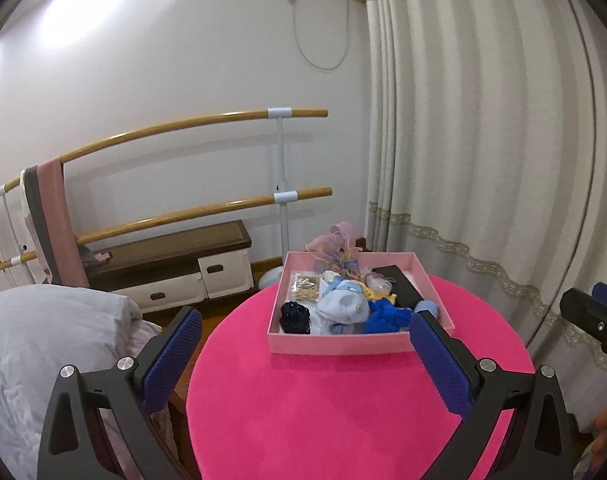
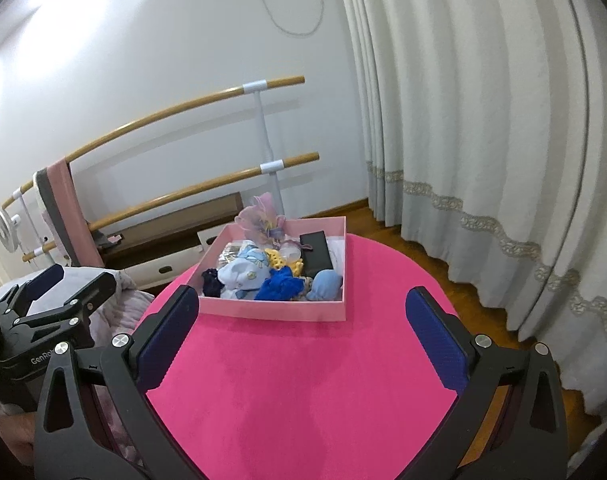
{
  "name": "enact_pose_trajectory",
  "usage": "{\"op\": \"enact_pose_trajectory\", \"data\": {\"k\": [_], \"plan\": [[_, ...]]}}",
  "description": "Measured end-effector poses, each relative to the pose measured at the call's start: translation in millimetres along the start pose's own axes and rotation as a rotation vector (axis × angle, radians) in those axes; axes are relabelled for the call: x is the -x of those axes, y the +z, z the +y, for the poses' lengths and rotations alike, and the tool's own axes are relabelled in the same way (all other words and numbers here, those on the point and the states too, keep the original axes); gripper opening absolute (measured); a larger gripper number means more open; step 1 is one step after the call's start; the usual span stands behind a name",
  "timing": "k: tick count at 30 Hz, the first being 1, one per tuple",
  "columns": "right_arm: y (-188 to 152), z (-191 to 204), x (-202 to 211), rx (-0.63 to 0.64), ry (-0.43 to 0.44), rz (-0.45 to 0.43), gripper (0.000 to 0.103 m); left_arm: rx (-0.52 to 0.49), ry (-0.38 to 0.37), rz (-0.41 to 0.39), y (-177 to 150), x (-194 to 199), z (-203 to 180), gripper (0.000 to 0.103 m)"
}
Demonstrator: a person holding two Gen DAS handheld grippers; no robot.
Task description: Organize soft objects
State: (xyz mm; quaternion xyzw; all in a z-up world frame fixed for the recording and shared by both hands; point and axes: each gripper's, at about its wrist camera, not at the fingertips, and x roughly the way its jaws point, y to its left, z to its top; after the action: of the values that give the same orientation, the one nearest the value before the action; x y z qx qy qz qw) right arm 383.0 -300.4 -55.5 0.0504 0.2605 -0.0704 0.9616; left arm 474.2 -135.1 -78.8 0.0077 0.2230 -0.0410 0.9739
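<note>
At 12 o'clock: pink box [image 1: 335,346] of soft items sits on your round pink table [image 1: 323,412].
Left gripper [image 1: 303,344]: spread wide, empty, nearer the box.
Right gripper [image 2: 299,328]: spread wide, empty.
Box axis: runs 12-to-6 o'clock, near wall facing you.
Nearest item: blue knit piece [image 1: 387,316], front right.

left gripper [image 1: 305,354]: black angular frame | blue textured pads [image 1: 171,356] on its jaws | round silver screws at the pivots || right gripper [image 2: 299,338]: same black frame, blue pads [image 2: 165,342], silver screws | white lettering "GenRo…" on the left gripper's body, seen from the right wrist view
</note>
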Motion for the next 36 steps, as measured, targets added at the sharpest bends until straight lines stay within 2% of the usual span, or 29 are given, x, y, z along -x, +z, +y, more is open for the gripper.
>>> {"op": "enact_pose_trajectory", "data": {"k": [10,16,22,29,36], "plan": [[-21.3,27.3,70.2,0.041,-0.037,-0.095,0.103,-0.002,0.013,-0.061,-32.2,102.5,0.0,0.103],[-40.7,39.4,94.9,0.029,-0.045,-0.137,0.103,0.017,0.026,-0.077,-49.8,141.7,4.7,0.103],[-46.0,51.5,102.9,0.044,-0.042,-0.16,0.103,0.033,0.042,-0.067,-68.9,160.1,10.2,0.103],[-50.4,60.9,105.8,0.06,-0.037,-0.167,0.103,0.035,0.034,-0.079,-68.1,172.6,9.9,0.103],[-51.8,60.1,107.2,0.064,-0.042,-0.165,0.103,0.053,0.028,-0.072,-63.2,168.3,13.2,0.103]]}}
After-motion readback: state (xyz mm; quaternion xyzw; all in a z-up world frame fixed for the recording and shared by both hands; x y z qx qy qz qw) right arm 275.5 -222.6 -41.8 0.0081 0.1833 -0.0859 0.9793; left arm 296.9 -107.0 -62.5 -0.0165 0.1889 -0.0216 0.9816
